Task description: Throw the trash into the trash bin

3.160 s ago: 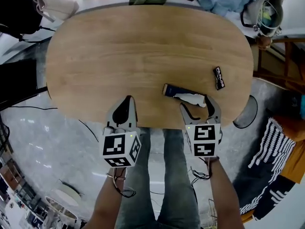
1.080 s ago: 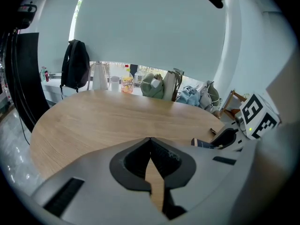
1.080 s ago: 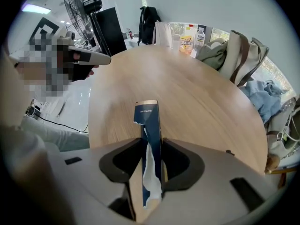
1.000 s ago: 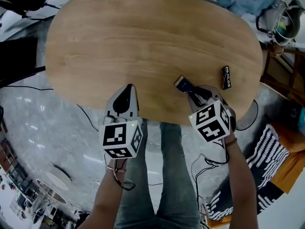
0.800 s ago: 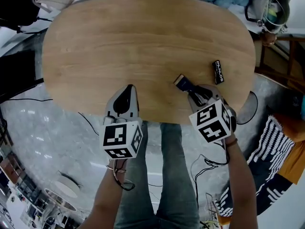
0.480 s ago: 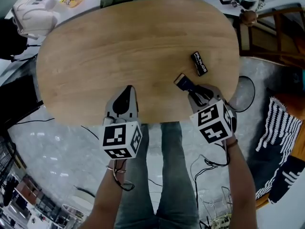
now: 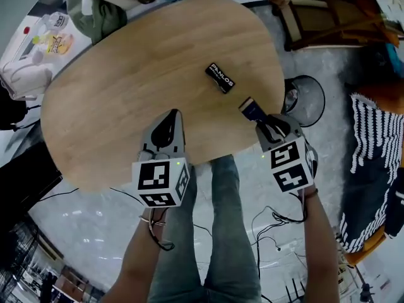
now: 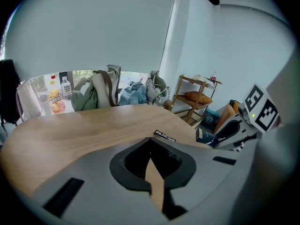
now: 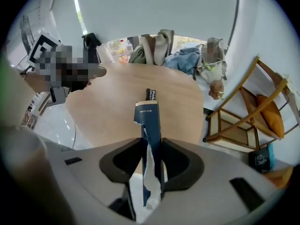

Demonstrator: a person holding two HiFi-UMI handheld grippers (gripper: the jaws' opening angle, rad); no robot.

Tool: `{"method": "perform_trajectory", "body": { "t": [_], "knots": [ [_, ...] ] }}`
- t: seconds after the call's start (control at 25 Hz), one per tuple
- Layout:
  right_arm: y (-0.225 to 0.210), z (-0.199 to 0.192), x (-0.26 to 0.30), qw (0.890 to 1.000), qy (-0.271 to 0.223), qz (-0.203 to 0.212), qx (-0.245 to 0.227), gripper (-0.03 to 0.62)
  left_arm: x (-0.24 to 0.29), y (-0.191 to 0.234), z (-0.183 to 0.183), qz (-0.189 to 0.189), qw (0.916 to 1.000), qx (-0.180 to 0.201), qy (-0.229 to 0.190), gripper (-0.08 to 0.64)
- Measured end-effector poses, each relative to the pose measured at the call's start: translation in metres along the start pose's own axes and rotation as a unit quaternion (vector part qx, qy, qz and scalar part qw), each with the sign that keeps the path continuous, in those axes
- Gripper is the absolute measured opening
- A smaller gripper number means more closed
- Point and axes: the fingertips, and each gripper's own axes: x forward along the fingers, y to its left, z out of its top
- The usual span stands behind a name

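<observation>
Head view: right gripper [image 7: 268,124] clamps torn blue packet [image 7: 251,109] near bin [image 7: 322,101].

torn blue wrapper [image 9: 149,118]: gripped upright | black packet [image 7: 221,78]: flat on table [image 7: 126,106]

Head view: a small packet [image 7: 221,78] lies on the table [image 7: 126,93] toward its right end. The left gripper [image 7: 172,113] is over the near edge. The right gripper [image 7: 268,120], a torn carton [image 7: 250,109] between its jaws, is at the right end, near the bin [image 7: 306,103] on the floor; a wooden chair [image 7: 315,11] stands behind the bin.
</observation>
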Motion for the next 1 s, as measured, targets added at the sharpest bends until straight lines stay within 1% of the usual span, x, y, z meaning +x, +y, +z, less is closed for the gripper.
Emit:
{"method": "perform_trajectory", "body": {
  "t": [0.2, 0.44, 0.6, 0.8, 1.0],
  "knots": [
    [-0.024, -0.033, -0.017, 0.998, -0.006, -0.025, 0.057, 0.141, 0.014, -0.036, 0.005, -0.027, 0.9994, 0.021, 0.006, 0.018],
    [-0.048, -0.070, -0.029, 0.993, -0.006, -0.044, 0.108, 0.141, 0.030, -0.084, 0.001, -0.062, 0.9963, 0.055, 0.024, 0.018],
    [-0.066, -0.093, -0.034, 0.989, -0.008, -0.056, 0.138, 0.143, 0.045, -0.111, 0.000, -0.079, 0.9940, 0.070, 0.031, 0.018],
    [-0.101, -0.120, -0.034, 0.982, -0.011, -0.076, 0.175, 0.143, 0.068, -0.147, 0.005, -0.097, 0.9909, 0.086, 0.036, 0.018],
    [-0.144, -0.139, -0.027, 0.971, -0.021, -0.098, 0.215, 0.143, 0.098, -0.177, 0.006, -0.112, 0.9883, 0.095, 0.041, 0.018]
  ]
}}
